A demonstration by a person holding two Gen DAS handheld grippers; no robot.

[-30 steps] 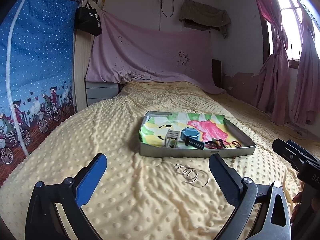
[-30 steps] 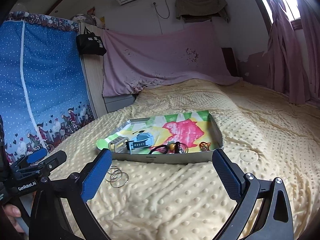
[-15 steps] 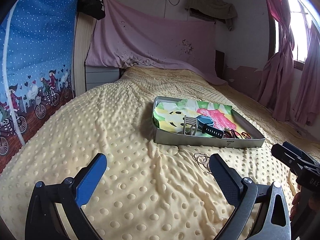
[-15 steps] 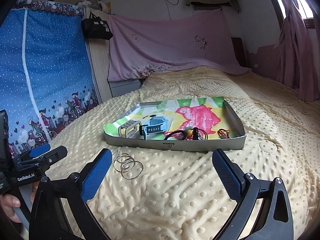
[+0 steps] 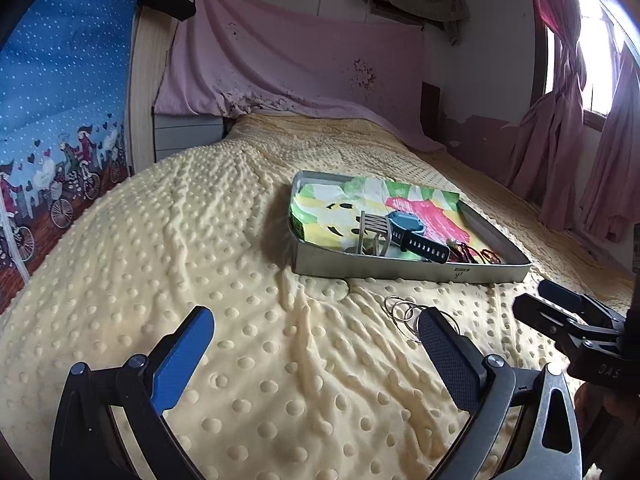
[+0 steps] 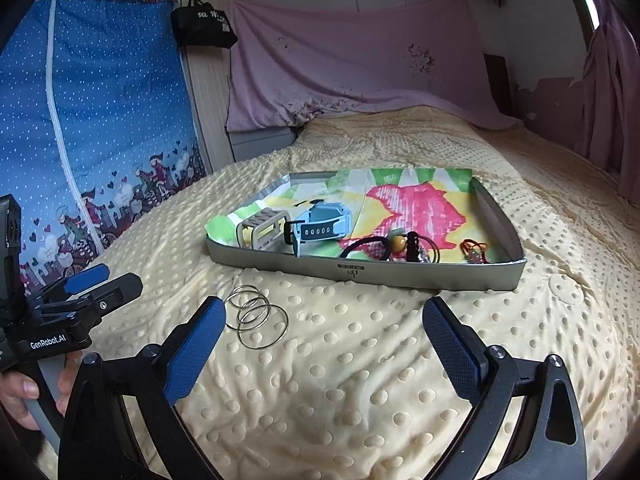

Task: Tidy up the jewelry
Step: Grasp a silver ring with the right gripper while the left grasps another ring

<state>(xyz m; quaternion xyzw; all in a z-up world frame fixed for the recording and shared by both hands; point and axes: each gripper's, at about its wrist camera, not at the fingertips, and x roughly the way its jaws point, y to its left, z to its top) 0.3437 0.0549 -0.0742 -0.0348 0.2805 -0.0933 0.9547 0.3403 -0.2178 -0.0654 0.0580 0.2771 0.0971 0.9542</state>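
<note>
A grey metal tray (image 6: 420, 278) (image 5: 400, 270) lined with colourful paper sits on the yellow dotted bedspread. In it lie a blue watch (image 6: 324, 226) (image 5: 404, 232), a beige watch band (image 6: 262, 232), a black cord with a yellow bead (image 6: 396, 242) and a small red piece (image 6: 474, 248). Several linked metal rings (image 6: 256, 316) (image 5: 402, 312) lie on the bedspread in front of the tray. My right gripper (image 6: 322, 344) hovers just behind the rings, its jaws closing with nothing between them. My left gripper (image 5: 314, 346) is open and empty, the rings by its right finger.
The bedspread (image 6: 360, 380) is soft and bumpy. A blue patterned curtain (image 6: 92, 120) hangs at the left, a pink sheet (image 6: 360, 68) covers the headboard, and pink curtains (image 5: 572, 128) hang by the window at the right. A hand (image 6: 24, 392) holds the left gripper's handle.
Both grippers have dropped lower and moved forward toward the tray and rings. The right gripper's jaws have narrowed a little. The rings now lie close by its left finger.
</note>
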